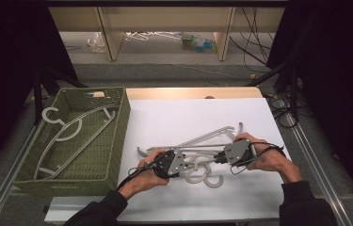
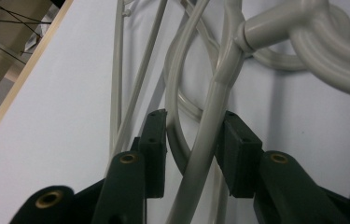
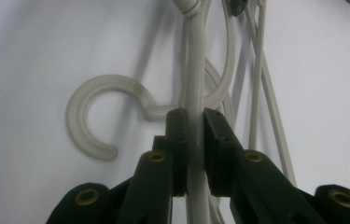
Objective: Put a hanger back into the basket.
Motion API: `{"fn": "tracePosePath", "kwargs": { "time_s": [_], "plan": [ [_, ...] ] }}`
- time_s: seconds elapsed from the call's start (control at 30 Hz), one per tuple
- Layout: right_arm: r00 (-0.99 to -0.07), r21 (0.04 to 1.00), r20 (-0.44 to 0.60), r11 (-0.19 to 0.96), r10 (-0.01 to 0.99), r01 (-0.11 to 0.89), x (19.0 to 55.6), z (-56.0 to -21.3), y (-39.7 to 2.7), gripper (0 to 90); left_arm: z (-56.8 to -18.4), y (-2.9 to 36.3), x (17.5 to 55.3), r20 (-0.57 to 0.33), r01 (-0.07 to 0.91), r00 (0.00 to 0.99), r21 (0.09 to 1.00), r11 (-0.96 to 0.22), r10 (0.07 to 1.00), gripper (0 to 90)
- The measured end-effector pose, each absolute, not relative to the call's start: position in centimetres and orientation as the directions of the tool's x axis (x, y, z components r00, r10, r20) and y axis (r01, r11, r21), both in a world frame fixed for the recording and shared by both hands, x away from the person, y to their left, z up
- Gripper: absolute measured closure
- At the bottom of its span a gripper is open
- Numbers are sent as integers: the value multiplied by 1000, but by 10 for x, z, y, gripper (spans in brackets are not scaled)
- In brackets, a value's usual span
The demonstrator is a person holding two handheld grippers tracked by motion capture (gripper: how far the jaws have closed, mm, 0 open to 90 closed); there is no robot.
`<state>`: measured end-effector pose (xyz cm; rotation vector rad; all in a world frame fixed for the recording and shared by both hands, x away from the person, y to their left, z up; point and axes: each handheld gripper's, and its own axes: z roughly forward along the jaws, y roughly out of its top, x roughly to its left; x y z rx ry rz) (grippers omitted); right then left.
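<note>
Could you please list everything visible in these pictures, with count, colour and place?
Basket: one, olive green woven, left side of the table.
Hangers in basket: one or two, pale grey; exact count unclear.
Hanger pile: several, pale grey, tangled on the white tabletop; exact count unclear.
Table: one, white top with wooden edge.
Shelf unit: one, light wood, beyond the table, clutter under it.
Cables: several, black, on the floor at far right.
Left claw: black jaws around a hanger arm, apparently not clamped.
Right claw: black jaws shut on a hanger arm.
Hands: two, dark sleeves, bottom edge.
</note>
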<state>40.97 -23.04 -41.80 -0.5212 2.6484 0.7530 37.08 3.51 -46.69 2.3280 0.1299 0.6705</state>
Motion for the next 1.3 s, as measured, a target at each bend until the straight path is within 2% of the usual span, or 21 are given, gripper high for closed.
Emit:
{"fn": "tracePosePath", "kwargs": {
  "time_s": [0.23,0.43,0.47,0.5,0.53,0.57,0.63,0.67,0.73,0.83,0.9,0.93,1.13,1.3],
  "plan": [
    [-886,462,-409,787,-221,-409,409,-415,-232,809,-456,37,374,470,-139,855,615,-776,220,703],
    [-887,484,-438,793,-147,-370,414,-412,-235,786,-444,35,377,536,-215,828,572,-792,163,756],
    [-898,523,-431,788,-84,-325,414,-410,-238,755,-443,35,378,530,-221,831,589,-777,166,770],
    [-898,523,-431,788,-84,-325,414,-410,-238,755,-443,35,378,530,-221,831,589,-777,166,774],
    [-905,560,-424,774,-38,-294,414,-406,-241,707,-440,36,379,538,-222,827,581,-783,164,781],
    [-905,560,-424,774,-38,-294,414,-406,-241,707,-440,36,379,538,-222,827,581,-783,164,787],
    [-903,605,-430,747,15,-276,414,-399,-244,625,-437,38,382,524,-205,833,594,-778,180,789],
    [-903,605,-430,747,15,-276,414,-399,-244,625,-436,39,383,522,-197,831,597,-777,191,789],
    [-894,631,-440,737,82,-243,413,-393,-246,575,-433,42,386,514,-177,831,608,-774,213,789],
    [-898,683,-401,713,180,-162,407,-387,-248,477,-427,47,389,478,-127,839,634,-763,258,789],
    [-898,693,-391,706,202,-144,405,-386,-248,456,-425,50,391,424,-66,850,674,-736,312,789],
    [-894,727,-365,679,258,-101,401,-385,-248,424,-422,51,392,416,-53,851,675,-736,321,789],
    [-883,793,-289,609,371,-3,390,-389,-246,373,-408,64,395,270,107,849,754,-648,455,789],
    [-871,816,-263,578,414,29,371,-397,-244,362,-387,80,389,94,246,844,807,-537,528,789]
  ]
}}
